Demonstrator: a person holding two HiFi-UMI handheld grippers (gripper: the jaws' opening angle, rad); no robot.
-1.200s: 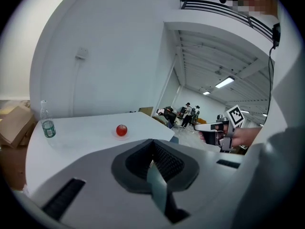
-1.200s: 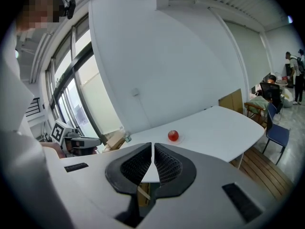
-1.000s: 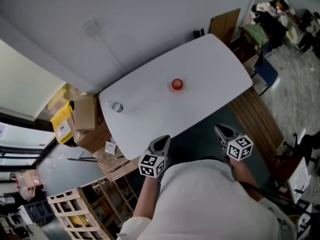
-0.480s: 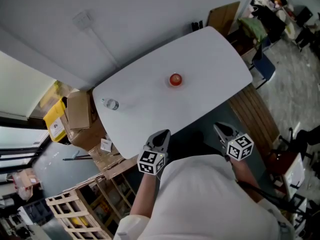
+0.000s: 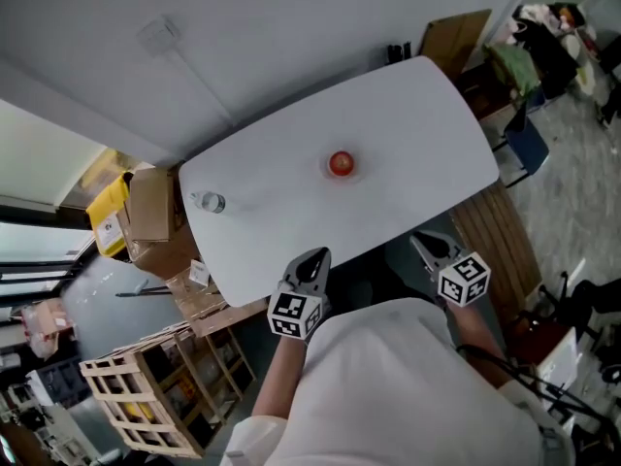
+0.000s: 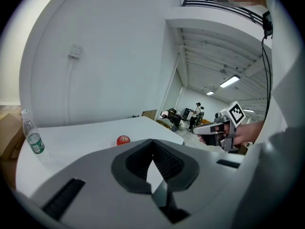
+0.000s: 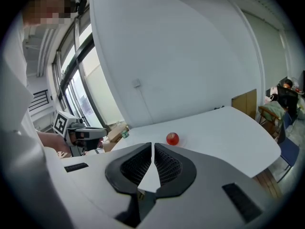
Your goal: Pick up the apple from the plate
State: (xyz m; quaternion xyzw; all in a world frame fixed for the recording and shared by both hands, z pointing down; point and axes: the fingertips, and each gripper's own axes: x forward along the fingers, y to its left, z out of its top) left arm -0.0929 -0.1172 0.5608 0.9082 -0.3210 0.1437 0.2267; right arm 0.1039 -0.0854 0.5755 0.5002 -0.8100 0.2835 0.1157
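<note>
Both pressed together, empty: left hand-held gripper (image 5: 312, 260), right hand-held gripper (image 5: 427, 244). Round red apple (image 5: 341, 163) well ahead, between them, on white worktop (image 5: 427, 124).

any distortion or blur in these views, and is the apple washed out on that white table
Head view: edges bend slightly, apple small but sharp, table evenly lit, no glare. Left gripper view: strong fisheye, dark round corners, the wall curves. Right gripper view: same fisheye, bright windows at left, apple crisp.
</note>
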